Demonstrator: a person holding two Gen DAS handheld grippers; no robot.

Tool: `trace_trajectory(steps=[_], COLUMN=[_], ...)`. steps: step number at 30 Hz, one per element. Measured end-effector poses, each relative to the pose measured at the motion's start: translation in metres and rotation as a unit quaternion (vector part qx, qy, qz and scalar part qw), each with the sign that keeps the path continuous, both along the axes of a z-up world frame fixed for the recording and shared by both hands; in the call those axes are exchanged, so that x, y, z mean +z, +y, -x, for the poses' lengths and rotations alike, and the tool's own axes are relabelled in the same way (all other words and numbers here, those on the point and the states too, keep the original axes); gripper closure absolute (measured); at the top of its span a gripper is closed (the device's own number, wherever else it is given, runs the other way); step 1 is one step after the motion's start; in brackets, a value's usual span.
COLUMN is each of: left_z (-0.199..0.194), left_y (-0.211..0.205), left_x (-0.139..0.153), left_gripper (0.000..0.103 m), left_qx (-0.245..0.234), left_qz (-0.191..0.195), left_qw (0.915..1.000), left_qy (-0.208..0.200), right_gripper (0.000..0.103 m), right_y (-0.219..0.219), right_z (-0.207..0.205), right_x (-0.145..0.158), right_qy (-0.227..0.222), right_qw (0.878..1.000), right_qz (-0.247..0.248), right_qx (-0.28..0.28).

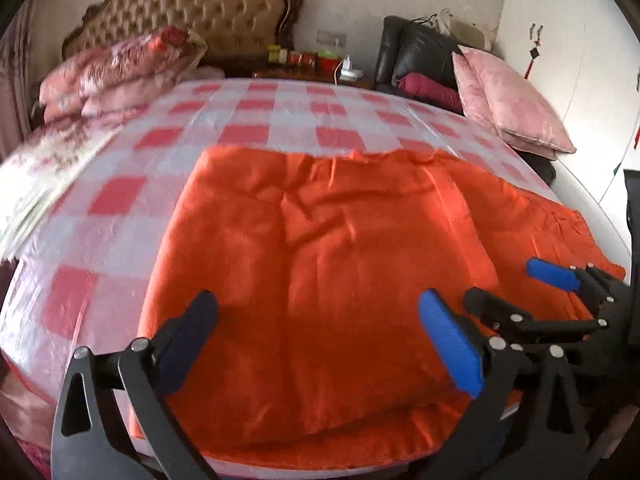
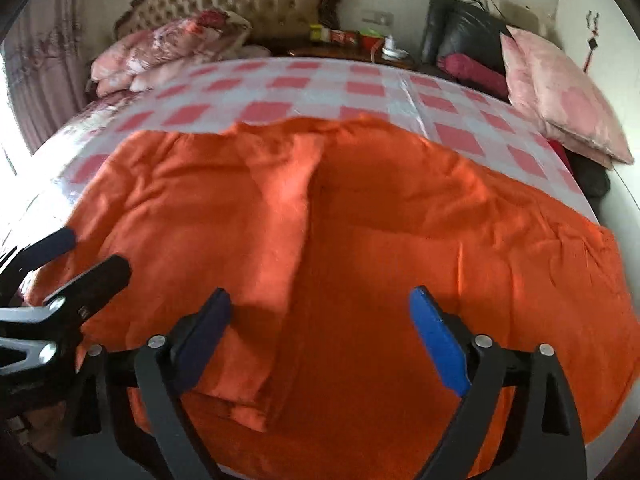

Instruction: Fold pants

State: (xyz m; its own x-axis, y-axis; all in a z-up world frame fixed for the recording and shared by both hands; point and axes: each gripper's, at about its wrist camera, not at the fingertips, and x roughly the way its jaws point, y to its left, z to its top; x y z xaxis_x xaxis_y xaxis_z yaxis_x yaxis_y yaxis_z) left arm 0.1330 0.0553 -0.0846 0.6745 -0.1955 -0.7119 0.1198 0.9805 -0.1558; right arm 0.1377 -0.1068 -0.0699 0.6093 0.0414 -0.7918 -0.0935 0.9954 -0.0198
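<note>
Bright orange fleece pants [image 1: 320,280] lie spread flat across a pink-and-white checked bed sheet [image 1: 120,200], near the bed's front edge. Left gripper [image 1: 320,340] and right gripper [image 2: 320,336] hover just above the fabric, side by side, both w/ fingers spread wide, holding nothing. Pink pillow [image 1: 516,112] sits at far right.

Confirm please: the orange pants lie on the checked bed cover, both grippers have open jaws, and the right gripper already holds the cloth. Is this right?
Not quite. The right gripper holds nothing: the right wrist view shows its jaws wide open above the orange pants. The rest stands: the pants lie on the checked bed cover, and the left gripper is open too.
</note>
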Motion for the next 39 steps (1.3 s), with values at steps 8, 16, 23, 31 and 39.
trace_trajectory(steps=[8, 16, 23, 31, 39], left_z=[0.006, -0.006, -0.103, -0.136, -0.067], left_y=[0.015, 0.003, 0.016, 0.037, 0.043], left_x=[-0.009, 0.05, 0.029, 0.019, 0.04], left_gripper=[0.002, 0.038, 0.077, 0.077, 0.076], left_qx=[-0.016, 0.0, -0.006, 0.042, 0.036], left_qz=[0.048, -0.051, -0.052, -0.126, -0.046], left_qw=[0.998, 0.9949, 0.9982, 0.9899, 0.9983], left_qy=[-0.037, -0.087, 0.028, 0.05, 0.002], right_gripper=[0.005, 0.005, 0.011, 0.06, 0.06], right_y=[-0.007, -0.006, 0.012, 0.039, 0.045], right_z=[0.005, 0.02, 0.033, 0.03, 0.036], right_x=[-0.008, -0.009, 0.028, 0.002, -0.002], right_qy=[-0.012, -0.032, -0.084, -0.032, -0.039], right_qw=[1.0, 0.999, 0.995, 0.996, 0.996], right_qz=[-0.022, -0.02, -0.021, -0.028, 0.003], right_qx=[-0.016, 0.002, 0.039, 0.081, 0.08])
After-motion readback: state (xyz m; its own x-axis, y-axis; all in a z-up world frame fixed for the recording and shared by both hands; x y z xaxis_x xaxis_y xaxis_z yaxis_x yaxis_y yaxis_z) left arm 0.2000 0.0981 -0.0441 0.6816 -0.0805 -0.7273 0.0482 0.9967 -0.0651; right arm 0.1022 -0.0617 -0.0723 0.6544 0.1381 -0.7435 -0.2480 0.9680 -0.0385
